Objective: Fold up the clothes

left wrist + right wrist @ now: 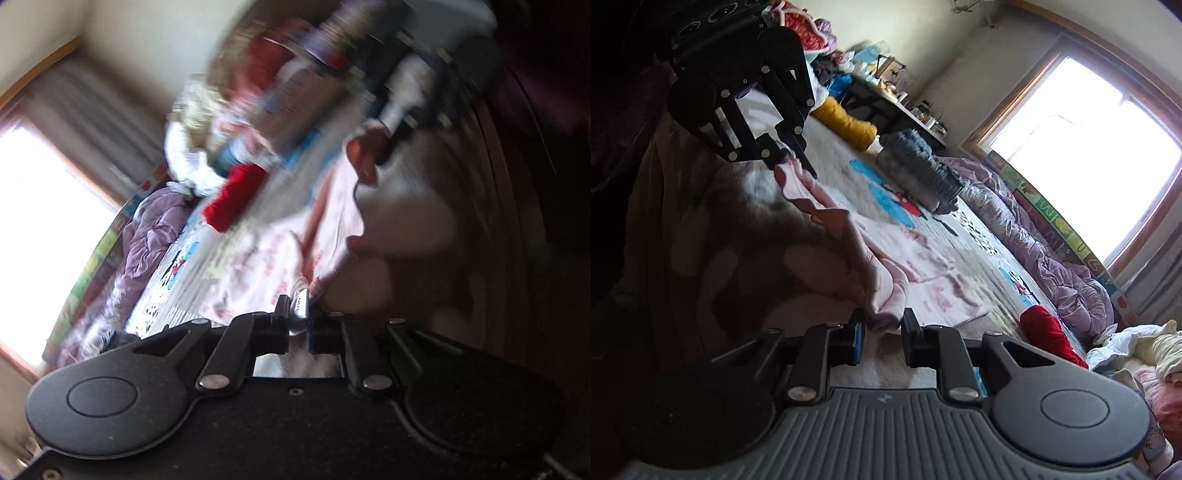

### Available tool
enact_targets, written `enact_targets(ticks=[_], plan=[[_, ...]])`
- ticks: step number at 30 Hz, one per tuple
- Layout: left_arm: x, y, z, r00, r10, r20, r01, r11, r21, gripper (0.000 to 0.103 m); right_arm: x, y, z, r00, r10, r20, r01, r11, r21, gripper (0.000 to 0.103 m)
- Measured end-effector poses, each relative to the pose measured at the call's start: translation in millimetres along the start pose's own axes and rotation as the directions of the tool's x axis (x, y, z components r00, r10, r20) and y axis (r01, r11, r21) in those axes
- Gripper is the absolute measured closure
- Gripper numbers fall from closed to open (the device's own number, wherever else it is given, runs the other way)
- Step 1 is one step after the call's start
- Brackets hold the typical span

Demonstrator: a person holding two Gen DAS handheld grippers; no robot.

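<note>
right wrist view shows the right gripper (882, 325) clamped on one corner of the pink garment (923, 269), the left gripper (792, 160) pinching another, both raised off the bed (979, 236); no fold made yet, and the clothes pile (1137, 347) waits.

Right gripper (882, 328) low in frame, jaws clamped on a bunched fold of pink garment (886, 280). Left gripper (798, 162) seen at upper left, pinching the far corner of the same garment, cloth raised between the two and sagging onto a patterned bed cover (967, 236). Red item (1049, 336) lay just right of the garment; lilac quilt (1052, 258) along the bright window (1082, 158). Yellow bundle (849, 125) farther back.
</note>
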State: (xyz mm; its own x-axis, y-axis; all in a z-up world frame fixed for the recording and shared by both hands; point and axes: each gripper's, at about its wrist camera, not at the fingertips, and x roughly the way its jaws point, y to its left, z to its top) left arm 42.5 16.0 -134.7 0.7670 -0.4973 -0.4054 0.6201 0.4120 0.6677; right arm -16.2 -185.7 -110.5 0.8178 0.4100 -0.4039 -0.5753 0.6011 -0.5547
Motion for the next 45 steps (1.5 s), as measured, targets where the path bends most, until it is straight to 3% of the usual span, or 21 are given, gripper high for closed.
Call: enact_targets(ticks=[3,7,13,16,19,24,29,32,38,41,45], plan=[[1,31,5,0.999,0.004,0.050,0.003,0.991,-0.135,0.096,-9,-23,9,0.998,-0.005,0.056,0.000,0.996,0.095,0.081],[17,69,6,0.994,-0.007,0.108,0.038,0.955,-0.293,0.096,-4,-64,15,0.991,-0.005,0.131,-0.023,0.977,0.210,0.081],[51,117,-4,0.982,-0.043,0.184,0.132,0.856,-0.500,0.096,29,-125,8,0.975,0.033,0.221,-0.118,0.915,0.387,0.081],[70,137,-12,0.973,-0.058,0.222,0.180,0.793,-0.583,0.096,48,-151,-1,0.963,0.059,0.264,-0.180,0.870,0.460,0.081],[91,154,-18,0.963,-0.069,0.260,0.227,0.727,-0.648,0.096,68,-179,-16,0.943,0.083,0.321,-0.263,0.777,0.571,0.087],[122,173,-29,0.949,-0.067,0.307,0.283,0.608,-0.742,0.096,103,-212,-53,0.917,0.092,0.387,-0.368,0.567,0.737,0.088],[145,188,-37,0.948,-0.052,0.315,0.293,0.532,-0.794,0.096,144,-229,-93,0.906,0.075,0.416,-0.416,0.334,0.846,0.089],[155,195,-43,0.949,-0.046,0.312,0.293,0.495,-0.818,0.096,163,-231,-102,0.904,0.076,0.420,-0.424,0.267,0.865,0.089],[182,207,-56,0.959,-0.035,0.282,0.271,0.411,-0.870,0.096,193,-243,-100,0.909,0.089,0.407,-0.416,0.210,0.885,0.089],[194,208,-64,0.968,-0.052,0.247,0.248,0.365,-0.897,0.096,208,-249,-106,0.916,0.089,0.390,-0.400,0.162,0.902,0.089],[205,207,-74,0.975,-0.073,0.208,0.220,0.327,-0.919,0.096,227,-250,-119,0.923,0.107,0.369,-0.377,0.067,0.924,0.089]])
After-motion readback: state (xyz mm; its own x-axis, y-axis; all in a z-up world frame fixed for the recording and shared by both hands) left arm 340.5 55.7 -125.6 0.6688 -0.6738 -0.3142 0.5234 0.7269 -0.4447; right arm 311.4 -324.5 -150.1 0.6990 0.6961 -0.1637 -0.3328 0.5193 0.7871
